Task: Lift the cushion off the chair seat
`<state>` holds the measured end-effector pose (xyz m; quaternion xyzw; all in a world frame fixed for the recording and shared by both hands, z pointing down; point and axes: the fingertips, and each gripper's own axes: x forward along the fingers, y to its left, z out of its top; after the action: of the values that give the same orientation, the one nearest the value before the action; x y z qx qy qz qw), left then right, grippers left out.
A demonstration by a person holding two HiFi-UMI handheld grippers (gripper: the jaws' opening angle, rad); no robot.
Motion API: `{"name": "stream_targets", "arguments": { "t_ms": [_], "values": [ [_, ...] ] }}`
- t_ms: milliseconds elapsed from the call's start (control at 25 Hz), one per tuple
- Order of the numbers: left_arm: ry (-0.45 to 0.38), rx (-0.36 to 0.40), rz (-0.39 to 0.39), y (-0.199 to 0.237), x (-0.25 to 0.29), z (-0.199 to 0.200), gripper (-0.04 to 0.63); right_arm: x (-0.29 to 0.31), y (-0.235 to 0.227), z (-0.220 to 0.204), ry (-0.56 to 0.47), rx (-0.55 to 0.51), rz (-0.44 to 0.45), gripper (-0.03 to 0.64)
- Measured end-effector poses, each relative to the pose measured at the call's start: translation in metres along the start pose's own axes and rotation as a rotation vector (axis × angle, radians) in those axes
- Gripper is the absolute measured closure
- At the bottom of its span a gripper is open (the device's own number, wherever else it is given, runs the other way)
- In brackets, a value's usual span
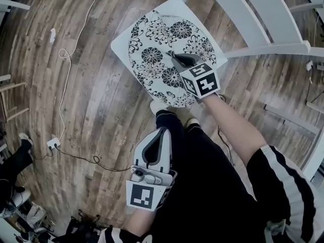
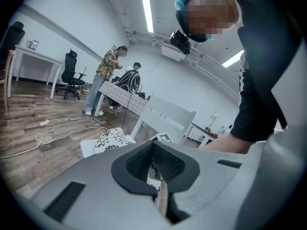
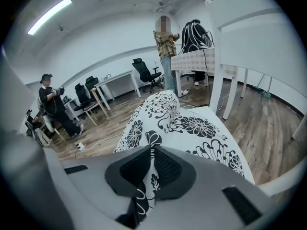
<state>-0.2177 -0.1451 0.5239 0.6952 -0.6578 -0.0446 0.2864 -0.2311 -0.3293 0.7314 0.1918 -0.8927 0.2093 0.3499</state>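
Note:
A round white cushion (image 1: pixel 162 49) with black flower print lies over the white chair seat (image 1: pixel 123 38). My right gripper (image 1: pixel 175 61) is shut on the cushion's near part. In the right gripper view a fold of the printed fabric (image 3: pixel 160 114) sits pinched between the pads (image 3: pixel 165 166), and the cushion rises in a ridge above the seat (image 3: pixel 218 126). My left gripper (image 1: pixel 161 132) hangs low beside the person's dark trouser leg, away from the chair, jaws together and holding nothing. In the left gripper view the cushion (image 2: pixel 111 139) shows small beyond the jaws.
The chair's white slatted back (image 1: pixel 248 14) stands right of the seat. A white cable (image 1: pixel 68 59) and a plug block (image 1: pixel 52 144) lie on the wooden floor to the left. People stand by a table (image 3: pixel 192 59) in the distance; office chairs and desks line the far wall.

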Motion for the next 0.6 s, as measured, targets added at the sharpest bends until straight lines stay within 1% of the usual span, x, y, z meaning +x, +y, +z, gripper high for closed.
{"name": "stream_targets", "arguments": {
  "t_ms": [120,400,600],
  "values": [
    [-0.018,0.016,-0.009,-0.002,0.001,0.005,0.594,-0.009,0.001,0.006,-0.011,-0.001,0.001,0.581],
    [-0.061,0.01,-0.004,-0.012,0.011,0.023,0.594,-0.034,-0.001,0.024,-0.039,-0.021,0.005,0.583],
    [-0.068,0.022,-0.009,-0.022,0.011,0.029,0.594,-0.052,0.002,0.035,-0.064,-0.024,0.01,0.583]
  ]
}}
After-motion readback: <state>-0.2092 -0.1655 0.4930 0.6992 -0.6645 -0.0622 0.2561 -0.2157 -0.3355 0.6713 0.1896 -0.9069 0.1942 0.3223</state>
